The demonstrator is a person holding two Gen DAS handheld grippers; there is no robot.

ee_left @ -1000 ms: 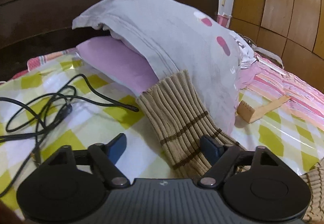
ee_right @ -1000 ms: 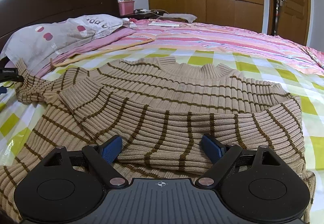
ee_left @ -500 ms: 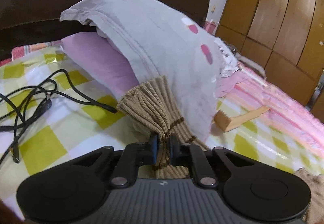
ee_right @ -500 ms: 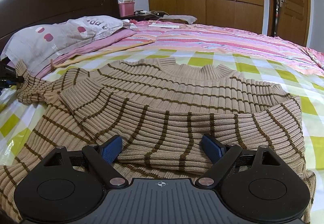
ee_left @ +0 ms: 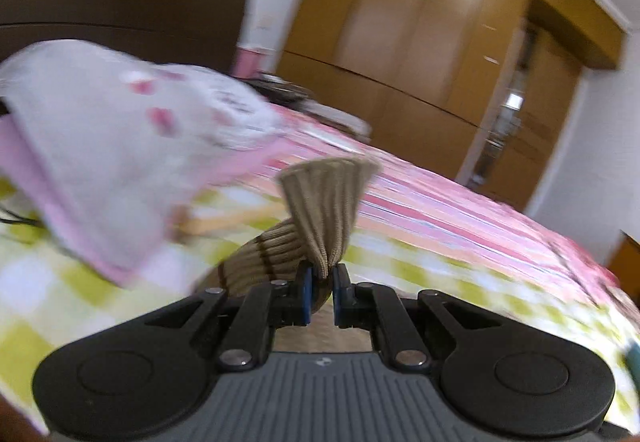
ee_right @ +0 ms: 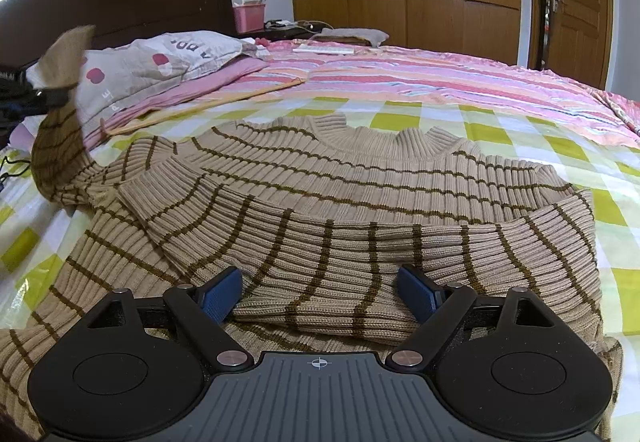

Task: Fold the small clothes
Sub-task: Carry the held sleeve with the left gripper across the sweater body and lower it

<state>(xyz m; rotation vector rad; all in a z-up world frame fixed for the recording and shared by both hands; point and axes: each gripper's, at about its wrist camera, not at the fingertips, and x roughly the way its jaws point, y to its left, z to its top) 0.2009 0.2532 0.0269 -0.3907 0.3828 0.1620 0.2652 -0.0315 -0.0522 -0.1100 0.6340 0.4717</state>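
Sweater [ee_right: 360,202] is lying on the bed [ee_right: 520,130]; left gripper [ee_left: 320,292] is pinching its cuff [ee_left: 324,202], right gripper [ee_right: 320,292] is gaping wide above it.

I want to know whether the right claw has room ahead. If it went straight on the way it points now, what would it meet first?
The right claw, open, would meet the folded sleeve of the striped sweater lying across its front almost at once; depth is hard to judge.

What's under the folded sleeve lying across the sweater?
Under the folded sleeve lies the sweater body, spread on the checked bedsheet. The body's covered part and the sheet beneath cannot be seen.
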